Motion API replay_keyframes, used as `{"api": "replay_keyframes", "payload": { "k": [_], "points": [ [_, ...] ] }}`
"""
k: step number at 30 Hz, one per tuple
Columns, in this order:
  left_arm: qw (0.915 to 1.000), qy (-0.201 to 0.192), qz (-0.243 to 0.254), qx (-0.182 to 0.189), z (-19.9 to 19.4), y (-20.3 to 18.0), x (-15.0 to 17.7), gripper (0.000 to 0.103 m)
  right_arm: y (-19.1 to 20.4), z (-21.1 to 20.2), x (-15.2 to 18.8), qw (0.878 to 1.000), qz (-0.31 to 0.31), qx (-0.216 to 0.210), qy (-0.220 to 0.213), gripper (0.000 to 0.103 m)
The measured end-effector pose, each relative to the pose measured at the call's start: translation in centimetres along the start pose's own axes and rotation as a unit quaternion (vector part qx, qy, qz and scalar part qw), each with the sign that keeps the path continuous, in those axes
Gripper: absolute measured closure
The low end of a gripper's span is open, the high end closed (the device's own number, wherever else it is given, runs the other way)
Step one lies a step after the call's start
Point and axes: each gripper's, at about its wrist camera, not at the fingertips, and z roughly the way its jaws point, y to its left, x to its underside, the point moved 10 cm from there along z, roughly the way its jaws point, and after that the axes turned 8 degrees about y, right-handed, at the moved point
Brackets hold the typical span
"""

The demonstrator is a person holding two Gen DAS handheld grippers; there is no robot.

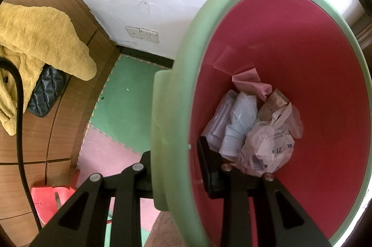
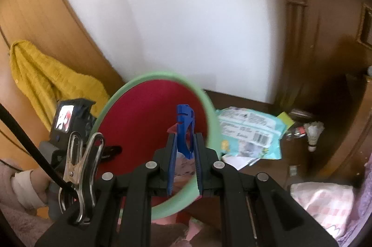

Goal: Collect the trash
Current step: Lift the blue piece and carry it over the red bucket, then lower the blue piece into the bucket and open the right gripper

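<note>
Bin held tilted for the next scrap

The left gripper (image 1: 176,167) clamped the bin (image 1: 186,74) rim, steadying it; the right gripper (image 2: 183,160) pinched a blue clip (image 2: 184,130), evidently bound inside.

1. The left gripper (image 1: 176,167) is matte black, with two pairs of angular linkage bars carrying round silver pivot screws (image 1: 95,177).
2. The right gripper (image 2: 184,160) is the same build; its fingers (image 2: 171,167) have blue pads.
3. A black cable (image 2: 30,149) is held by a silver metal clip (image 2: 79,167).
4. A pale pink fuzzy sleeve (image 2: 14,186) with a lighter cuff.
</note>
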Motion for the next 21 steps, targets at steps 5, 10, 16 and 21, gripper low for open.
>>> {"api": "replay_keyframes", "payload": {
  "k": [5, 10, 16, 21],
  "points": [
    [1.0, 0.0, 0.0, 0.0, 0.0, 0.0, 0.0, 0.075, 1.7, 1.7, 0.0, 0.999, -0.021, 0.001, 0.03, 0.087],
    [1.0, 0.0, 0.0, 0.001, 0.0, 0.0, 0.0, 0.075, 2.6, 4.3, 0.2, 0.997, -0.036, 0.012, 0.072, 0.087],
    [1.0, -0.002, -0.002, 0.006, 0.0, 0.0, 0.1, 0.075, 2.8, 6.4, 0.3, 0.995, -0.026, 0.012, 0.096, 0.087],
    [1.0, -0.002, -0.002, 0.006, 0.0, 0.0, 0.1, 0.075, 2.4, 7.6, 0.5, 0.993, -0.017, 0.016, 0.113, 0.087]
  ]
}}
